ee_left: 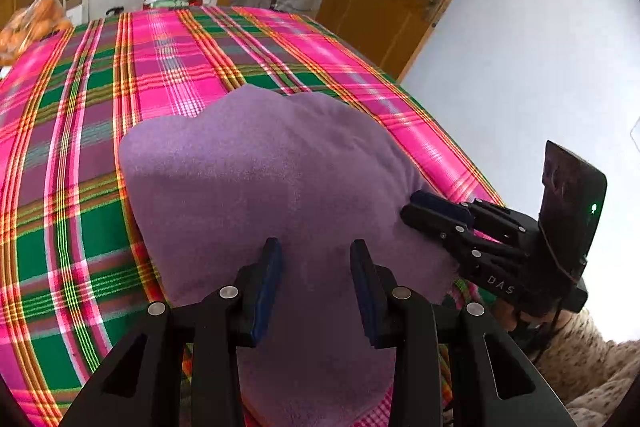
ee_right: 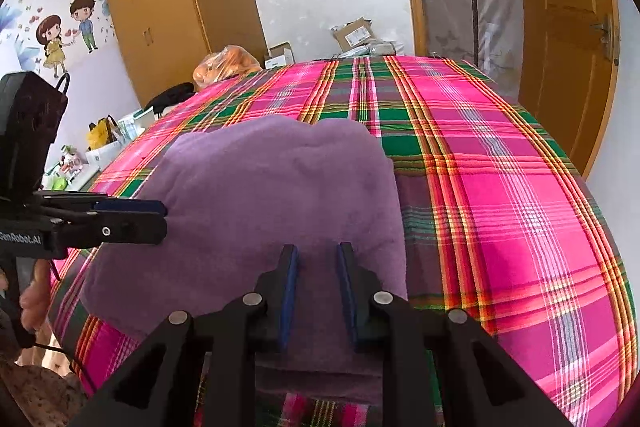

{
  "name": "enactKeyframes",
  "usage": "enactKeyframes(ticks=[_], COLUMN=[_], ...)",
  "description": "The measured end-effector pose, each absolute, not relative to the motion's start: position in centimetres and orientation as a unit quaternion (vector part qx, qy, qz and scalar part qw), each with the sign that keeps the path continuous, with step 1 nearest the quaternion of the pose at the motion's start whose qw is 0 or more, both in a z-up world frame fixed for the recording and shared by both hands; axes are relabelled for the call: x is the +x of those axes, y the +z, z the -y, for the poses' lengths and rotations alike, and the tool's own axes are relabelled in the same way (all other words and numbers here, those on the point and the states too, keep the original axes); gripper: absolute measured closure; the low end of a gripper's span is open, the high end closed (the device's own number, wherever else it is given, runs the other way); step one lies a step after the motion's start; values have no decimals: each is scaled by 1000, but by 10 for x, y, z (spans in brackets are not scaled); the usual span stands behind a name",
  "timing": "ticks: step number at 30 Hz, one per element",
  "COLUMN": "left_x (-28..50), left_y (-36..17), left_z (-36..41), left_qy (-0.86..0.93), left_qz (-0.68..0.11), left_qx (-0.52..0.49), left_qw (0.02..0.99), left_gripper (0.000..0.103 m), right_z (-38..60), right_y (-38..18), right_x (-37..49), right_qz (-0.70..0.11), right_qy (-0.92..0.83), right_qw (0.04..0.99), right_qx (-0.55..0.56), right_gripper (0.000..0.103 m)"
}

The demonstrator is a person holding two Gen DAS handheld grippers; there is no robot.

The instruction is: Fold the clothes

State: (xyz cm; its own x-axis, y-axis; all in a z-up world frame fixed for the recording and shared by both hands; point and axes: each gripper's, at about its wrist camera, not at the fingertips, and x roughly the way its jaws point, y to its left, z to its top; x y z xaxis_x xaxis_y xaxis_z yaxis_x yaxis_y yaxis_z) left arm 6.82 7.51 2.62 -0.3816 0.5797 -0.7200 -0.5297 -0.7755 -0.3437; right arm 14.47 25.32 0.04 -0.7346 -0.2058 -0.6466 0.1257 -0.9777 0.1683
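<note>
Left wrist view shows the purple cloth (ee_left: pixel 264 179) lying bunched on the plaid bed (ee_left: pixel 80 131). Left gripper (ee_left: pixel 316 287) and right gripper (ee_right: pixel 316 287) both hover spread above it, pinching nothing. Flat, lined-up edges would make a neat fold.

Your left gripper (ee_left: pixel 316 259) points forward with its jaws parted, a clear gap between the blue pads (ee_left: pixel 267 291). Your right gripper (ee_right: pixel 317 267) also points forward, jaws apart with a narrower gap. In the left wrist view the right gripper angles in from the right side, its tips low. Your hand (ee_right: pixel 32 293) grips the left gripper's handle, fingers wrapped round it.
</note>
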Motion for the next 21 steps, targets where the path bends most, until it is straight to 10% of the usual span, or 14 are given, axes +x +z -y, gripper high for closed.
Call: enactKeyframes(ticks=[21], left_x=[100], left_y=[16], left_z=[-65], left_qy=[845], left_qz=[7], left_qx=[-435], left_qw=[311], left_gripper=[66], right_z=[-257], right_y=[-1], right_x=[175], right_qz=[72], right_qy=[-930], right_qw=[78], right_qx=[353], right_gripper=[84])
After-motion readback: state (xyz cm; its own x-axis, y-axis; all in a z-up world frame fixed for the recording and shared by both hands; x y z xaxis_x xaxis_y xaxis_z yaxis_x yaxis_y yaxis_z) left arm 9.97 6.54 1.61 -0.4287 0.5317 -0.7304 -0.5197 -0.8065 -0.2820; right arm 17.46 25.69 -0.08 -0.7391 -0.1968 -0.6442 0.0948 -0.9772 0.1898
